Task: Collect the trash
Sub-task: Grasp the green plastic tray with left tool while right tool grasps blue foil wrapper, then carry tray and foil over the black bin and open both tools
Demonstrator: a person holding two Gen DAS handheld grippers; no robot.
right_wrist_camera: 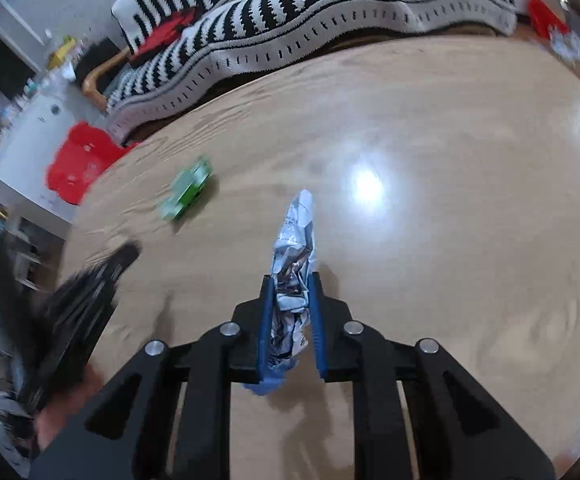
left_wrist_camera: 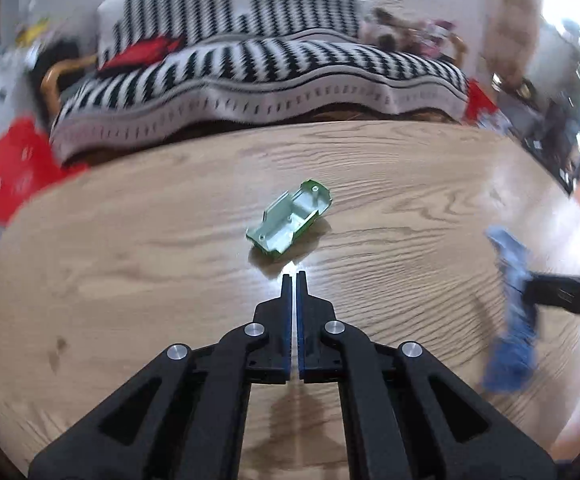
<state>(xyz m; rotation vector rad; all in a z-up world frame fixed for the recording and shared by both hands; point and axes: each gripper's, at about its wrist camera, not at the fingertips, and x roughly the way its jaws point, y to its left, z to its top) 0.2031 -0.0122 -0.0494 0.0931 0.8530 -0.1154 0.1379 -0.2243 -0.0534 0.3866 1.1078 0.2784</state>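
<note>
From my left wrist camera I saw a round wood-grain table (left_wrist_camera: 130, 240) with a black-and-white zigzag blanket (left_wrist_camera: 258, 72) over a seat behind it and a red bag (left_wrist_camera: 10, 168) at the left. A crushed green carton (left_wrist_camera: 290, 216), pale inside, lay on the table just ahead of my left gripper (left_wrist_camera: 294, 276), whose fingers were pressed together on nothing.

From my right wrist camera, the same glossy table (right_wrist_camera: 450, 200) filled the view. My right gripper (right_wrist_camera: 292, 280) was clamped on a crumpled silver-and-blue wrapper (right_wrist_camera: 296, 256), held above the tabletop; the carton (right_wrist_camera: 186, 194) sat blurred to the left.
</note>
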